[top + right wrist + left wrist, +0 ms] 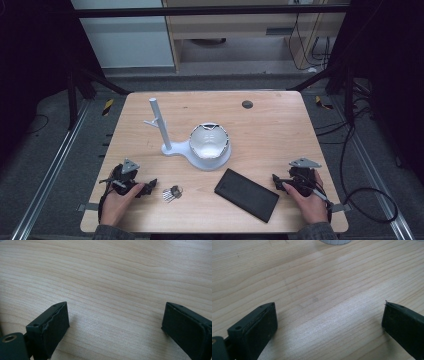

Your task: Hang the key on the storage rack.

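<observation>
both grippers rest released and empty at the near edge: keys [172,193] lie just right of the left gripper [149,188], while the black case [246,194], long axis running near-right, lies left of the right gripper [276,181].

table [280,125]: we see pale wood grain
stand [161,131]: we see white
case [246,194]: we see black
keys [172,193]: we see silver
jaws: we see black
</observation>
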Demonstrator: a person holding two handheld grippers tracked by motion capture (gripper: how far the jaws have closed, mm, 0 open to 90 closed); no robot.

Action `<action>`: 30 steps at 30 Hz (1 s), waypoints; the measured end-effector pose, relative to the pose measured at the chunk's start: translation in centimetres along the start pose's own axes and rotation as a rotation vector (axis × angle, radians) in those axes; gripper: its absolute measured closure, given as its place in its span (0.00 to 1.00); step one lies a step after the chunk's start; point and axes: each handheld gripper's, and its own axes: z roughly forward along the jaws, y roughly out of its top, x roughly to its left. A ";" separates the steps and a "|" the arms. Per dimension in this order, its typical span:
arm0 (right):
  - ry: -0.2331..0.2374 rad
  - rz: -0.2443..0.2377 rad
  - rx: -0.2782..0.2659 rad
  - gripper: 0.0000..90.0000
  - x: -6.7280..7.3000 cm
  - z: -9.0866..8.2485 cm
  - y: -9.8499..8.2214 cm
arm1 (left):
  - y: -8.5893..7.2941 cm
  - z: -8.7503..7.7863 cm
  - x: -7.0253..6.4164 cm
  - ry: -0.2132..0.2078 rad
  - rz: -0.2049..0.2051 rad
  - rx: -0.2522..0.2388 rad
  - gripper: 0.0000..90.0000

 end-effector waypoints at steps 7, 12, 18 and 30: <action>0.001 0.004 0.000 0.08 0.1 -0.1 -0.1 | 0.6 -1.4 -1.9 -0.047 0.065 -0.016 0.05; 0.002 0.006 0.000 0.08 0.1 -0.1 -0.1 | 1.5 -1.5 -3.3 -0.070 0.113 0.015 0.05; 0.006 0.004 0.002 0.08 0.1 -0.2 -0.1 | 3.5 -1.6 -5.2 -0.165 0.150 0.136 0.06; 0.009 0.002 0.001 0.08 0.2 -0.2 -0.2 | 6.2 -1.3 -7.6 -0.265 0.294 0.235 0.06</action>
